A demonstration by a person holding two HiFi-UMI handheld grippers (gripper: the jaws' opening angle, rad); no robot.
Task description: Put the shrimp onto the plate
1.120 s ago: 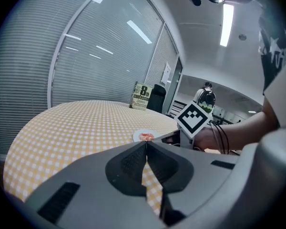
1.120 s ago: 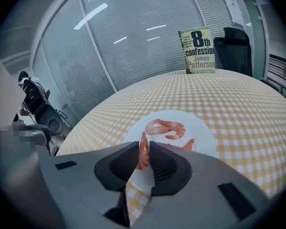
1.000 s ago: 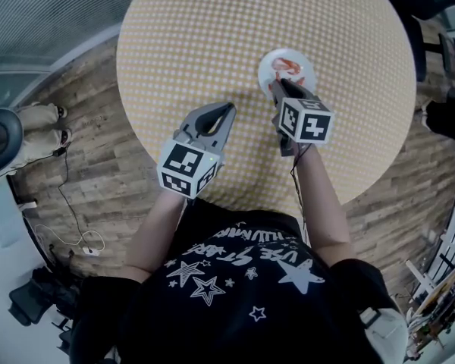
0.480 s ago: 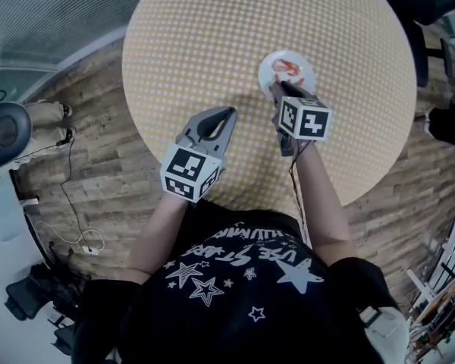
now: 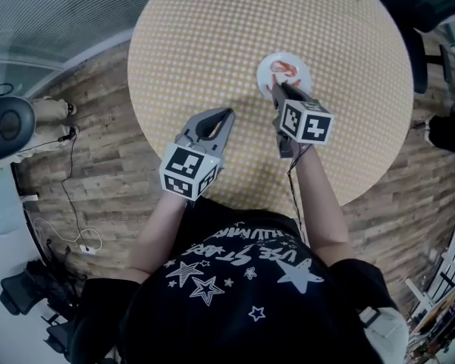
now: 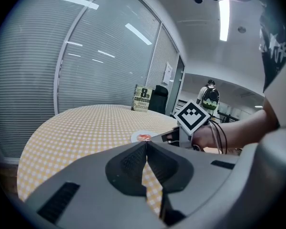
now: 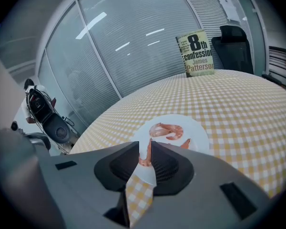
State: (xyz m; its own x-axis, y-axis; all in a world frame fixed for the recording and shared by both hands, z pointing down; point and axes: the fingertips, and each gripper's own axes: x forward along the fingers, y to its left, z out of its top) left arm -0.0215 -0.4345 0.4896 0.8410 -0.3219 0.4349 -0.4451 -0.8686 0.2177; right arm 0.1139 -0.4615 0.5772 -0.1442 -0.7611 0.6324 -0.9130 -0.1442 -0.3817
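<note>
Shrimp in jaws [image 7: 144,155]: thin and pink-orange, tail end up, pinched between the tips of the right gripper [image 7: 144,143], just over the near rim of the plate [image 7: 196,130].
Lying shrimp [image 7: 167,130]: curled on the plate's middle, at 12 o'clock from the pinched one and apart from it.
Orange scrap [image 7: 185,143]: on the plate at 2 o'clock from the jaw tips. It is partly hidden behind one jaw, and what it is cannot be told.
Right gripper: jaws narrow and closed on the shrimp, with only the shrimp's width between the tips. In the head view it points toward 12 o'clock, its tips at the plate's 6 o'clock rim.
Plate: white and round, lying near the middle of the table [image 5: 212,36].
Left gripper [image 6: 146,143]: jaws together, tip against tip, with nothing between them. It is at 8 o'clock from the plate and well apart from it, above the near part of the table. Whether it touches the top cannot be told.
Table: round, with a yellow-and-white check top.
Book [image 7: 199,54]: upright at the far edge of the table, at 1 o'clock from the plate.
Chair [image 7: 234,44]: dark, just behind the book at its 3 o'clock side.
Floor [image 5: 98,142]: wood planks around the table.
</note>
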